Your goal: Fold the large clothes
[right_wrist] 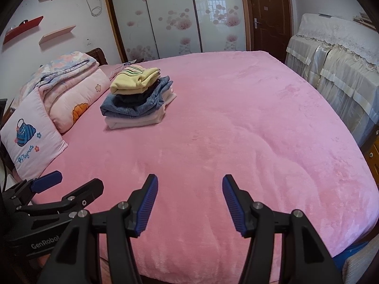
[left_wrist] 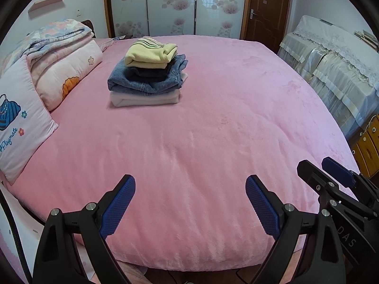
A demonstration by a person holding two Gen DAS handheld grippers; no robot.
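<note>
Both claws hang over the near edge of the pink bed (left_wrist: pixel 213 130), side by side and angled down at the blanket. The left claw (left_wrist: pixel 190 203) gapes wide with nothing between its blue pads (left_wrist: pixel 118 203); the right claw (right_wrist: pixel 189 203) stands parted too, equally empty. Up towards the pillow (right_wrist: pixel 30 139) and the rolled quilt (left_wrist: pixel 68 71) sits the stack of folded clothes (left_wrist: pixel 148 78): pale garment underneath, denim in the middle, yellow top crowning it. It looks parked there to keep the broad middle of the bed free for spreading. No unfolded garment shows anywhere, so the folding appears done, or the next piece lies out of view.
</note>
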